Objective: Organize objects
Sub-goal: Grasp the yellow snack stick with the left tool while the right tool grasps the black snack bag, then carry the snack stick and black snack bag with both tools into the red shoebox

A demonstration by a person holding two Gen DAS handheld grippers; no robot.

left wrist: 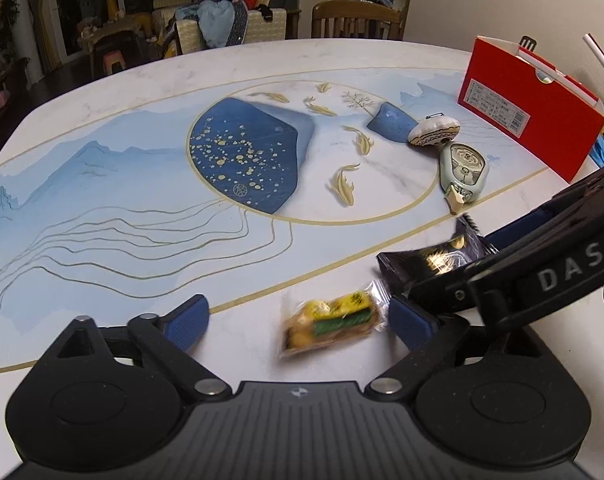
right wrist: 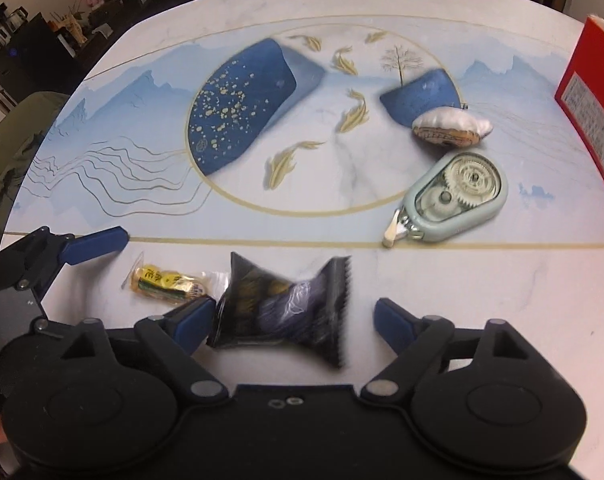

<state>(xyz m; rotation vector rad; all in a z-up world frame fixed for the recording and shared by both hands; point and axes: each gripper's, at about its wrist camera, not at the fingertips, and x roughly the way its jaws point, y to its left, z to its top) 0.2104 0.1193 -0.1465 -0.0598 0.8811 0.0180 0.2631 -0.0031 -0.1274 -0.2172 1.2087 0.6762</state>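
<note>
A clear snack packet with yellow and green print (left wrist: 332, 322) lies on the table between the wide-open fingers of my left gripper (left wrist: 297, 326); it also shows in the right wrist view (right wrist: 167, 284). A black snack packet (right wrist: 287, 304) lies between the open fingers of my right gripper (right wrist: 293, 320), its left edge against the left pad; in the left wrist view the packet (left wrist: 434, 260) is partly hidden under the right gripper's body. Both packets rest on the table, side by side.
A pale green correction tape dispenser (right wrist: 454, 198) (left wrist: 464, 172) and a white padded pouch (right wrist: 452, 128) (left wrist: 434, 130) lie farther out on the painted table (left wrist: 141, 208). A red box (left wrist: 534, 108) (right wrist: 594, 104) stands at the right edge. A wooden chair (left wrist: 358, 20) stands behind the table.
</note>
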